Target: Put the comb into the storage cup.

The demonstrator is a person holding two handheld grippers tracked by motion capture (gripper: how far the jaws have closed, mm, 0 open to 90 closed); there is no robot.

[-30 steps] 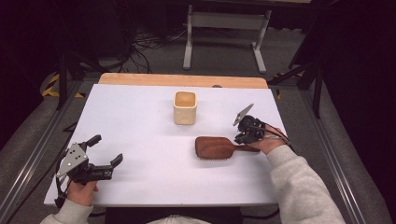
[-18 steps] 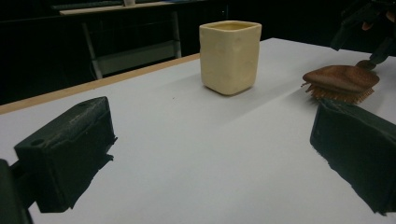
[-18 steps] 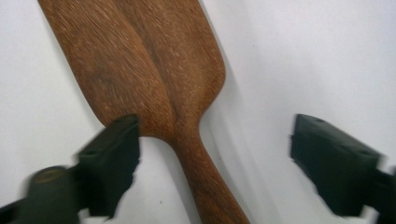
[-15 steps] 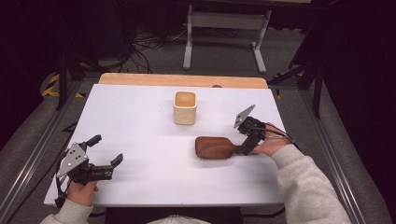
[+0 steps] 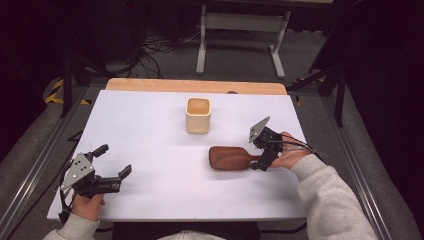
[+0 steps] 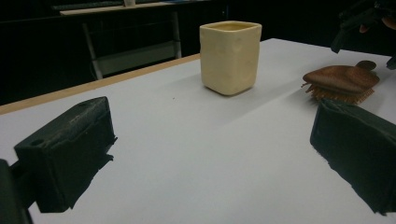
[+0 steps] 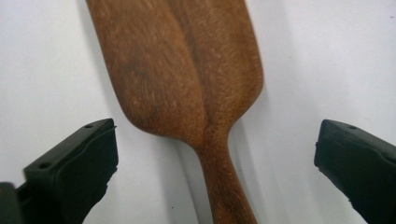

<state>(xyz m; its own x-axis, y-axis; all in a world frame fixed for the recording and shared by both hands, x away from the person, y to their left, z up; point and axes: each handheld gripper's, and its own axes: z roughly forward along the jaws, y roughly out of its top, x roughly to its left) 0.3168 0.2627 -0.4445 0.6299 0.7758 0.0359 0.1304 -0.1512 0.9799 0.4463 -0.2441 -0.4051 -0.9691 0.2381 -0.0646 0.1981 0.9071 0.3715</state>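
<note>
While the left gripper [image 5: 111, 167] sits idle at the near left corner of the white table [image 5: 150, 125], jaws wide with nothing between them, the right gripper [image 5: 262, 155] hovers over the handle of the brown wooden paddle hairbrush [image 5: 231, 158], jaws wide astride the handle, not touching. Brush lies bristles down, right of centre. Farther back stands a cream square-sided cup [image 5: 198, 115], upright, apart from the brush.

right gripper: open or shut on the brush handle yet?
Open. In the right gripper view the right gripper has its jaws spread wide on either side of the hairbrush handle, with bare table showing between each jaw and the wood.
</note>
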